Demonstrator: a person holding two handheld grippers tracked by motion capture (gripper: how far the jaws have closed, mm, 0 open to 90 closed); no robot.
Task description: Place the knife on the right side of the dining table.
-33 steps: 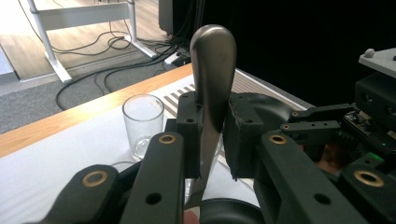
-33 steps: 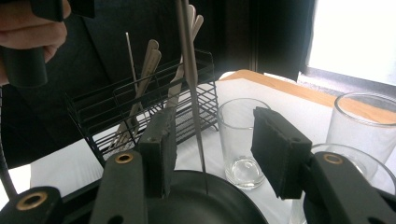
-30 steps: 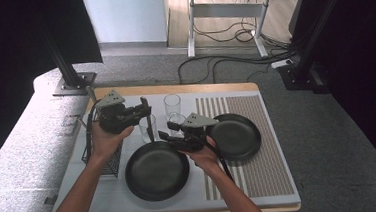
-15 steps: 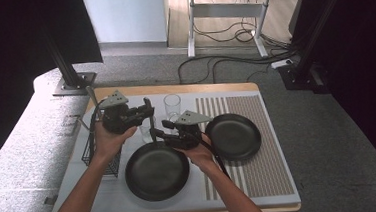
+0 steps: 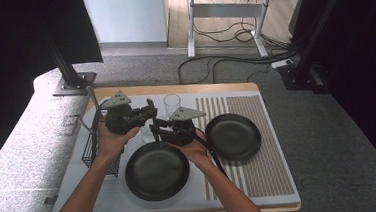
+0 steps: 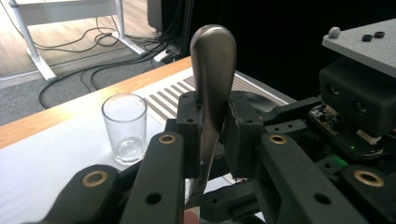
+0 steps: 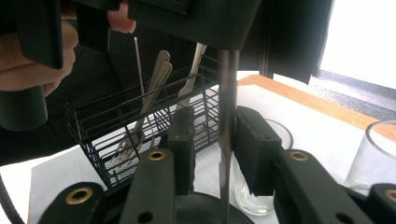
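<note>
Passing a metal utensil between two hand-held grippers above a set table.

From the high view, two black plates [image 5: 156, 170] [image 5: 233, 136], two clear glasses [image 5: 172, 104] [image 5: 148, 134], one wire cutlery basket [image 5: 93, 151] and two grippers are counted; the left gripper [image 5: 149, 111] and right gripper [image 5: 158, 128] are met between the glasses. In the left gripper view, the utensil [image 6: 212, 79] is pinched between the jaws, its long axis upright, its rounded handle end pointed up. In the right gripper view, the thin lower end of the utensil [image 7: 227, 140] is seen hanging straight down between jaws that have just been closing and are not yet pressed on it; three pieces of cutlery [image 7: 154, 88] are stood in the basket behind.
</note>
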